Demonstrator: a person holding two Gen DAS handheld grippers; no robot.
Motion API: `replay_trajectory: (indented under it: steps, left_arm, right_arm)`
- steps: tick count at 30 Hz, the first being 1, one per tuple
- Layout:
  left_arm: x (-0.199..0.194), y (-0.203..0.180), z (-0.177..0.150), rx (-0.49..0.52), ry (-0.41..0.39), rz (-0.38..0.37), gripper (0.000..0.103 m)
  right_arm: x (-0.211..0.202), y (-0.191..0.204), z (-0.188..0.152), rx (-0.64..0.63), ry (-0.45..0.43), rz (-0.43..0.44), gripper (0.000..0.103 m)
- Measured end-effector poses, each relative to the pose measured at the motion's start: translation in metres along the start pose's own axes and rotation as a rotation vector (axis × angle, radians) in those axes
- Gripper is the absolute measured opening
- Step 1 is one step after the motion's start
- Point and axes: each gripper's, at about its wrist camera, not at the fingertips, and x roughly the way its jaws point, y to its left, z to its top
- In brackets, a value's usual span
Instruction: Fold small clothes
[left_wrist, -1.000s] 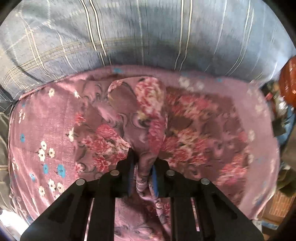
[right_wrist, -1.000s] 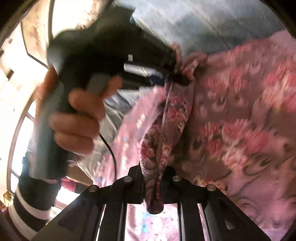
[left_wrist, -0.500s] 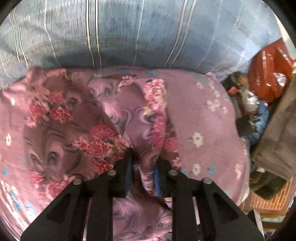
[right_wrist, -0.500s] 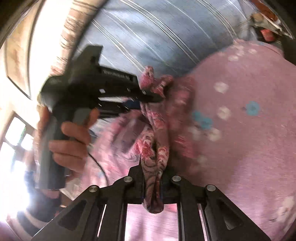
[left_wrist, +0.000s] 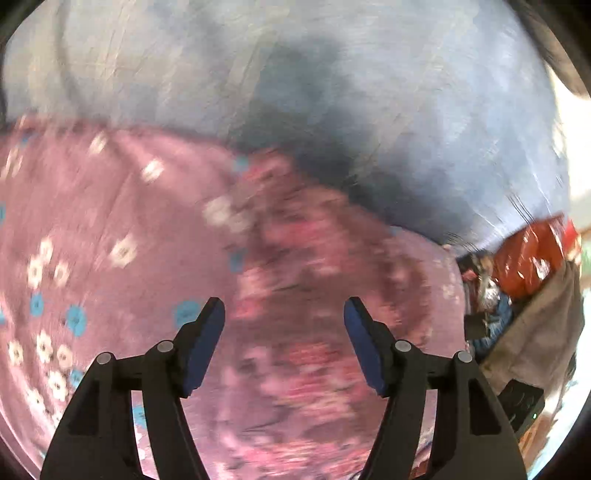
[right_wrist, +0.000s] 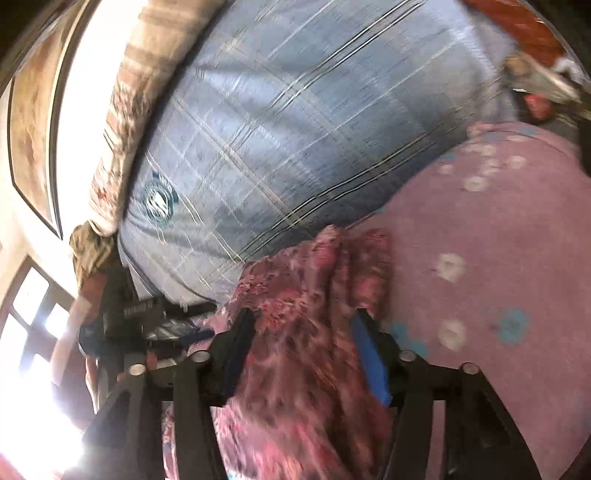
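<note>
garment: dark rose-print cloth (left_wrist: 317, 280) lies bunched on the pink flowered sheet (left_wrist: 96, 229), over the blue plaid bedding (right_wrist: 280, 122).
left tongs (left_wrist: 283, 314): spread wide, holding nothing, above the cloth.
right tongs (right_wrist: 303, 325): spread, cloth loose between the jaws.
progress: a fold looks laid down; flattening and further folds likely remain.

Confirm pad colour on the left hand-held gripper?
Blue pads on the black left hand-held gripper; clearest in the left wrist view.
</note>
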Motion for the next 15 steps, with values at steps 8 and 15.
replay_trajectory:
  steps: [8, 15]
  left_arm:
    - [0.028, 0.002, -0.019, 0.026, 0.05, -0.063, 0.066]
    - [0.071, -0.013, -0.014, 0.029, 0.109, 0.004, 0.067]
  right_arm:
    - [0.057, 0.018, 0.011, -0.096, 0.065, -0.046, 0.007]
    - [0.053, -0.045, 0.013, 0.118, 0.059, -0.127, 0.007]
